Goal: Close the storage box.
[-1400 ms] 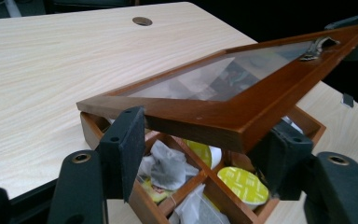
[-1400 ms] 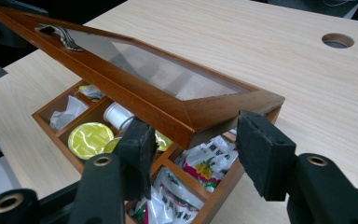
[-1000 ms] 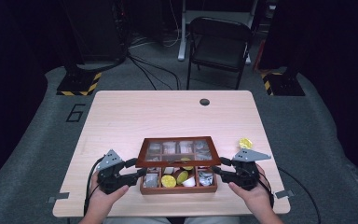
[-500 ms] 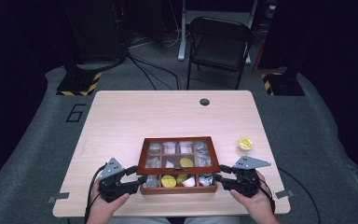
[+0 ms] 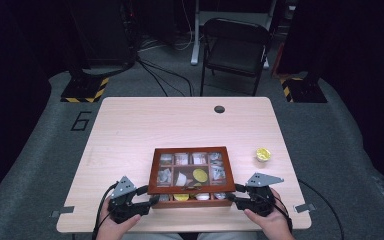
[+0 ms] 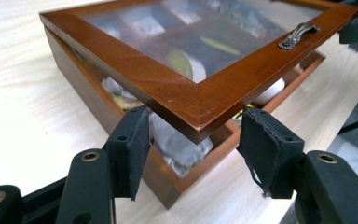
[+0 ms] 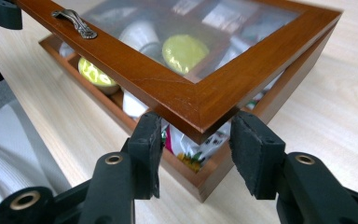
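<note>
Brown wooden box (image 5: pixel 191 201) sits at the table's near edge, centre. Its glass-paned lid (image 5: pixel 190 167) with a small metal handle (image 6: pixel 298 35) is tilted partly open, near edge raised, packets and cups showing inside.

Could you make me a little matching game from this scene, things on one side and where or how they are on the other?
Things:
1. lid
2. left gripper
3. yellow cup
4. chair

Places or states:
A. stands alone on the table, right of the box
B. on the floor beyond the table's far edge
C. glass-paned, front edge raised off the box
D. jaws straddle the lid's near left corner

Pairs: 1-C, 2-D, 3-A, 4-B
</note>
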The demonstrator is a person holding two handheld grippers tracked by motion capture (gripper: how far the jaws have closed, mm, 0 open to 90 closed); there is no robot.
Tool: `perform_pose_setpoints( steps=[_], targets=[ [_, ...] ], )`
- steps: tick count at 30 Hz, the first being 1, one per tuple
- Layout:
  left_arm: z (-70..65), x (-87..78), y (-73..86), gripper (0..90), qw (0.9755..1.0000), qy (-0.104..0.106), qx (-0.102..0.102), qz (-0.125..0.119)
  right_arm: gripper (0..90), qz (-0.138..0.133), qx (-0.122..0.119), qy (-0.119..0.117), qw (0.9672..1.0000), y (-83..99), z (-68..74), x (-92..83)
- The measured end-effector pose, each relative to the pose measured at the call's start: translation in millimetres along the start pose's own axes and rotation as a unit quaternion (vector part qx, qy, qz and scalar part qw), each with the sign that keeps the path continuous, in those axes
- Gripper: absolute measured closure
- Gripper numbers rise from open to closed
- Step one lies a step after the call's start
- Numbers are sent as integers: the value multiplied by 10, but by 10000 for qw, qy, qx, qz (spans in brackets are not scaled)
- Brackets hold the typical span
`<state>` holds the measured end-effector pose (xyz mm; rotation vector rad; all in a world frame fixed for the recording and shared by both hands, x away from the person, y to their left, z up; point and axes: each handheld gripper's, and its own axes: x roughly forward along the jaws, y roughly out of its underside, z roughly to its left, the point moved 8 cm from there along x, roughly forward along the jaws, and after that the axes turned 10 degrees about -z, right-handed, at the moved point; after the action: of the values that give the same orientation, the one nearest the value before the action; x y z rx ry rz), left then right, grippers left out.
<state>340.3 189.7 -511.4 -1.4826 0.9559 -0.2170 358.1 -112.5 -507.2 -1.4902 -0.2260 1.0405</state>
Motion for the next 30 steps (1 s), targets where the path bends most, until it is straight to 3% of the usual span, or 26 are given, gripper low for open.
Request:
perform_pose_setpoints(
  steps=[3, 8, 10, 19, 30],
  targets=[
    [6, 3, 45, 429, 9999, 5, -118, 58, 539, 134, -93, 19, 9999, 69, 6, 37],
    [27, -10, 49, 440, 9999, -68, -90, -27, 538, 281, -133, 25, 9995, 137, 8, 56],
    [32, 4, 59, 451, 9997, -33, -226, -60, 540, 314, -224, 57, 9992, 162, 6, 72],
    [-1, 0, 113, 437, 9999, -27, -75, 81, 541, 397, -181, 32, 9990, 198, 22, 86],
    [1, 20, 140, 437, 9998, -35, -127, 150, 536, 489, -206, 11, 9986, 229, 21, 77]
  ],
)
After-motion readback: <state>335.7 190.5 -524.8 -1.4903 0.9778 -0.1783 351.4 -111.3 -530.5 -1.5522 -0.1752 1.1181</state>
